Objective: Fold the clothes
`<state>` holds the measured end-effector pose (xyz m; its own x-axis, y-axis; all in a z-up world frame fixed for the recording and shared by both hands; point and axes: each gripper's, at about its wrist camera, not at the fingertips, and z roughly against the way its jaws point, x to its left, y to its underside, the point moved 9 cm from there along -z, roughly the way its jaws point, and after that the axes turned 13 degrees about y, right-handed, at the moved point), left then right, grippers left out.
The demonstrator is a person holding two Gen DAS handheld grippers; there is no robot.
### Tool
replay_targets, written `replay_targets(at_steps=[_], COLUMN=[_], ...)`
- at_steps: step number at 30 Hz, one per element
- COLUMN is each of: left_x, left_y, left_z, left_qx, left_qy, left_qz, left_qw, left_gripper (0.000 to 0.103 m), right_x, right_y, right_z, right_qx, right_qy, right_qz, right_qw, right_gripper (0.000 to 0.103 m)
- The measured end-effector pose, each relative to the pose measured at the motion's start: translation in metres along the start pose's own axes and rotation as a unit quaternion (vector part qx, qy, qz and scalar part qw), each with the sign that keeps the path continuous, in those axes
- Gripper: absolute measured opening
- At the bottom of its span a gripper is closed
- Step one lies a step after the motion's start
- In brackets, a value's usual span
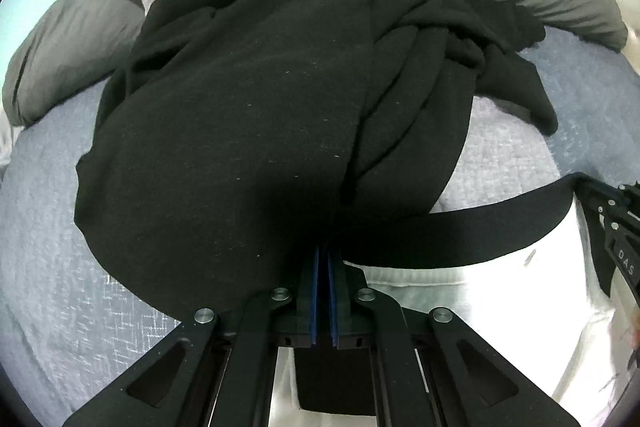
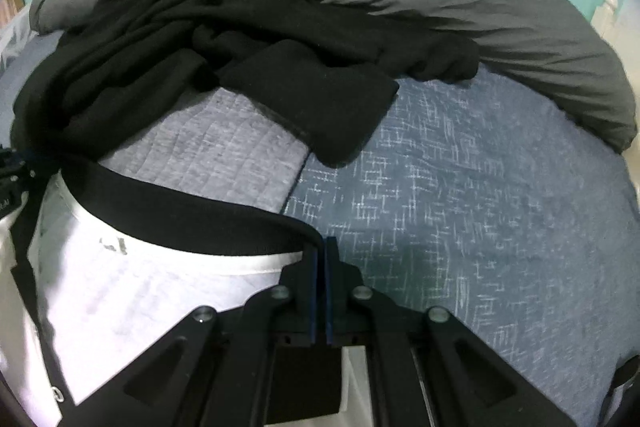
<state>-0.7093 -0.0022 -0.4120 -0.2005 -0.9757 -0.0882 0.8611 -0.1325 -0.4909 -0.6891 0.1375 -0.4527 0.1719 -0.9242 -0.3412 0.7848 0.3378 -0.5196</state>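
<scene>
Waistband (image 2: 192, 205) of black garment (image 1: 240, 115) (on bed (image 2: 480, 187)) between both grippers' jaws

Black garment (image 1: 240, 131) lies crumpled on the bed, its waistband (image 2: 192, 215) stretched taut.

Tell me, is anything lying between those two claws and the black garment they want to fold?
Nothing visible. The left claw and right claw are each shut on the black garment's waistband, which stretches between them above the blue bedspread.
</scene>
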Motion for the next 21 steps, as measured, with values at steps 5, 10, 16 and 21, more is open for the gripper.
replay_targets(at_steps=[5, 10, 16, 21], left_x=[0.002, 0.005, 0.023, 0.036], left_y=[0.0, -0.001, -0.005, 0.046], left_z=[0.012, 0.04, 0.083, 0.139], left_qx=[-0.009, -0.035, -0.067, -0.091], left_qy=[0.053, 0.136, 0.189, 0.189], left_qz=[0.031, 0.08, 0.109, 0.106], left_qw=[0.9981, 0.987, 0.9736, 0.9721], left_gripper=[0.01, 0.054, 0.056, 0.06], right_x=[-0.002, -0.014, -0.049, -0.073], right_y=[-0.004, -0.009, -0.006, 0.023], right_z=[0.008, 0.023, 0.06, 0.104], right_qx=[-0.002, 0.0, -0.021, -0.045], right_qy=[-0.051, -0.14, -0.17, -0.205], right_qz=[-0.034, -0.1, -0.164, -0.205], right_qw=[0.998, 0.985, 0.971, 0.956], right_gripper=[0.007, 0.052, 0.058, 0.059])
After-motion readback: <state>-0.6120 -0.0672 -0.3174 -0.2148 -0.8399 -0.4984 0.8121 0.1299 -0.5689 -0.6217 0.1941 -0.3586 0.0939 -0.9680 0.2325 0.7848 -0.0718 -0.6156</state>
